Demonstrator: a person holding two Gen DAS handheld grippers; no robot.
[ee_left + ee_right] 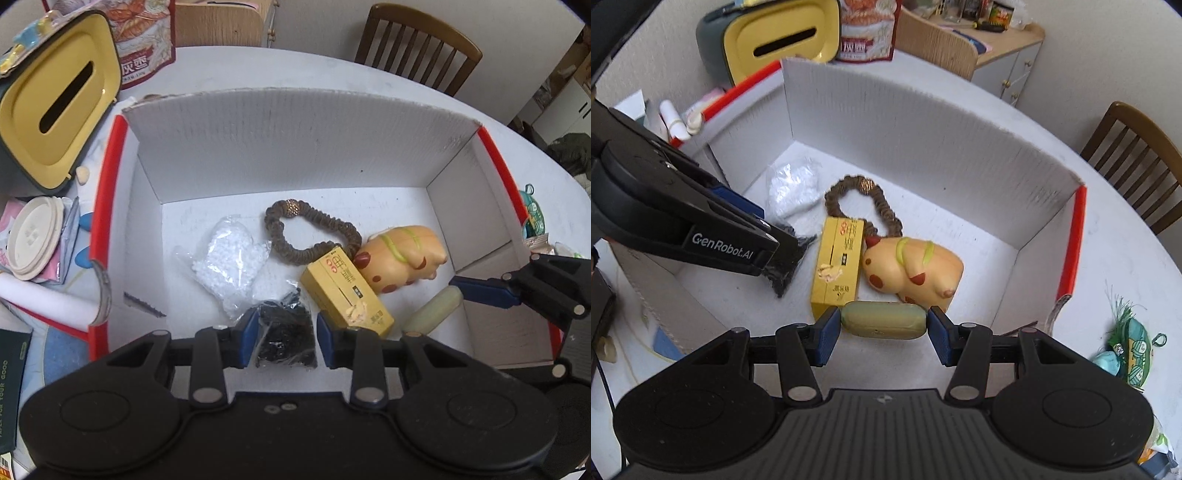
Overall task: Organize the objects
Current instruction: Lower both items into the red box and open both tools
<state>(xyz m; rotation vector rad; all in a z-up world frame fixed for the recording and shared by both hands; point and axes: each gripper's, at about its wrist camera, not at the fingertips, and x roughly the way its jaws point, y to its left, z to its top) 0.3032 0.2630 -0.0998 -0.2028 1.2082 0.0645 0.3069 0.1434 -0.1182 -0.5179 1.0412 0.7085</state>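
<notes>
One white cardboard box (295,147) holds six things: one brown hair scrunchie (314,236), one yellow carton (347,295), one spotted pig toy (402,258), one clear bag of white beads (229,258), one bag of what looks like black beads (286,332), and one pale green case (884,320).

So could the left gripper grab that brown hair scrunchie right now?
Probably not yet. The left gripper is holding a bag of black bits, so its fingers are occupied. The scrunchie lies uncovered ahead in the box, one end tucked behind the yellow carton.
</notes>
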